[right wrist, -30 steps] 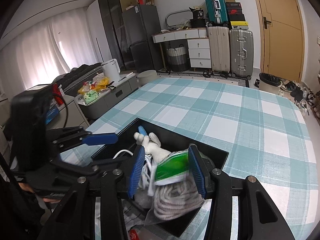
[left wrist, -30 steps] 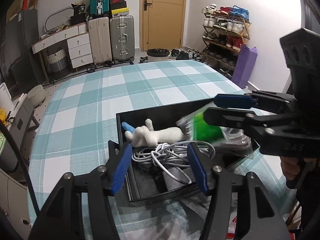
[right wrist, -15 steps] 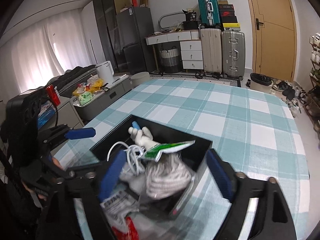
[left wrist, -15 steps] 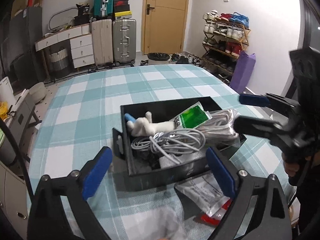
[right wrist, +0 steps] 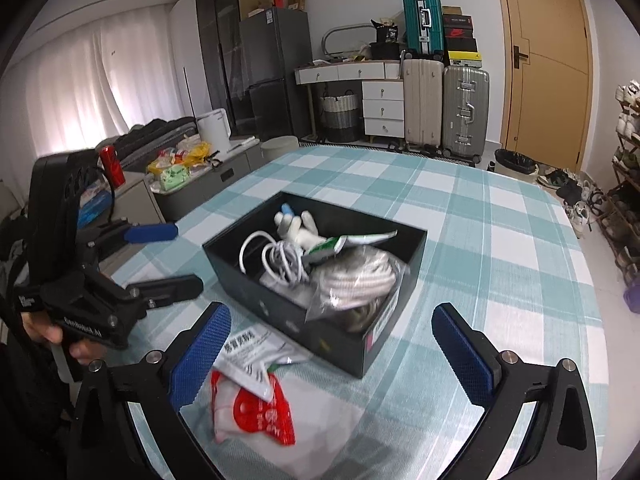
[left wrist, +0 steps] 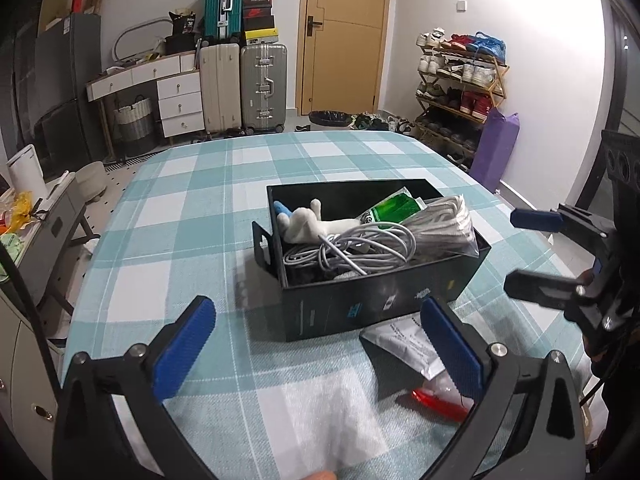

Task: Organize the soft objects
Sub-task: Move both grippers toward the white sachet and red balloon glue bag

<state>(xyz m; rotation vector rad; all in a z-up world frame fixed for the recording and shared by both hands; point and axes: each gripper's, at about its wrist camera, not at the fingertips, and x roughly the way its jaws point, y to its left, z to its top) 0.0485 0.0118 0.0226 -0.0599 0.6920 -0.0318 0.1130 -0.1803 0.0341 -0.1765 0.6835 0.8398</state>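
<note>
A black box [left wrist: 380,304] [right wrist: 288,316] on the checked table holds a white plush toy [left wrist: 308,220] [right wrist: 296,228], a coiled grey cable [left wrist: 352,248] [right wrist: 280,260], a green packet [left wrist: 390,210] [right wrist: 340,242] and a bagged white rope bundle [left wrist: 444,224] [right wrist: 360,276]. My left gripper [left wrist: 316,320] [right wrist: 164,258] hangs just short of the box's near wall. Its jaws are opening wide and hold nothing. My right gripper [right wrist: 330,320] [left wrist: 532,252] stands at the box's other side, its jaws also opening with nothing between them.
A white printed packet [left wrist: 404,344] [right wrist: 248,348] and a red-and-white packet [right wrist: 256,412] [left wrist: 440,400] lie on the teal checked cloth [left wrist: 180,220] in front of the box. Suitcases [left wrist: 262,84], a door and a shoe rack [left wrist: 460,76] stand beyond the table.
Both grippers let go over the box, the left of the cable and the right of the green packet and rope bag. Both drew back from the box with jaws spread wide.
</note>
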